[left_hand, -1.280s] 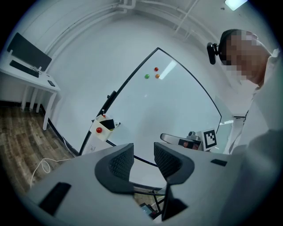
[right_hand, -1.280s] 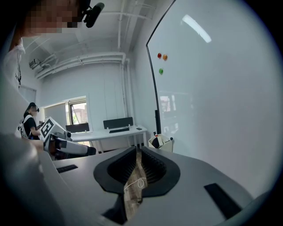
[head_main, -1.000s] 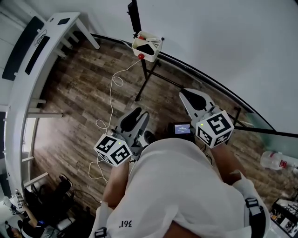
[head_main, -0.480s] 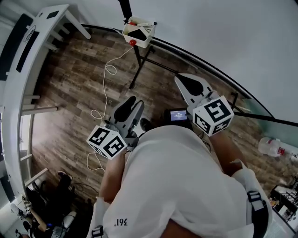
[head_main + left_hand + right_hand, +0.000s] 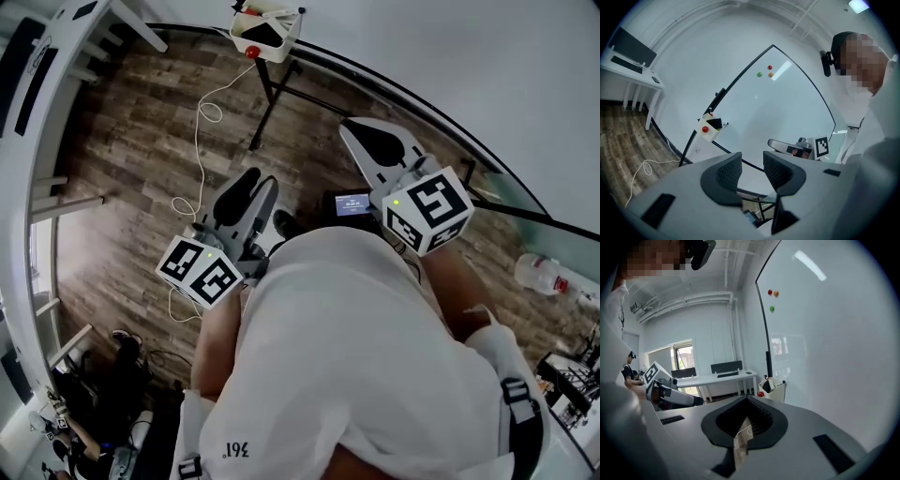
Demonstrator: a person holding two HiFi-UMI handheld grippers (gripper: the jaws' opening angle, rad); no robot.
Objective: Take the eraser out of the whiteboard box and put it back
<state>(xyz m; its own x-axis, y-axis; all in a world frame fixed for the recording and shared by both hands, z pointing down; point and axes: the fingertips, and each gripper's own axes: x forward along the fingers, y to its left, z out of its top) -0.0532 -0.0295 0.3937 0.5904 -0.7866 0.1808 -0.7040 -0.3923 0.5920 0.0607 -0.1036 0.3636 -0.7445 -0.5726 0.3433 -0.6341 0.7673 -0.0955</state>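
The cream whiteboard box [image 5: 277, 39] hangs at the board's lower edge, at the top of the head view, with the black eraser [image 5: 262, 32] inside and a red magnet [image 5: 251, 53] on its front. My left gripper [image 5: 255, 183] is held well short of the box, open with nothing between its pads. My right gripper [image 5: 361, 136] is also short of it, shut and holding nothing. The left gripper view shows the box [image 5: 708, 131] and eraser [image 5: 716, 123] far beyond my open left gripper [image 5: 752, 164]. The right gripper view shows the box [image 5: 776, 391] far past my shut right gripper [image 5: 747, 413].
The whiteboard [image 5: 450, 75] stands on a black metal stand [image 5: 270, 94] over wood flooring. A white cable [image 5: 202, 112] trails on the floor. A white desk [image 5: 37, 84] runs along the left. A small screen device [image 5: 352, 202] sits below my hands; a plastic bottle [image 5: 544, 274] lies right.
The head view has swung, so the box and floor have slid up and left in the picture. Both grippers keep their places in front of the body.
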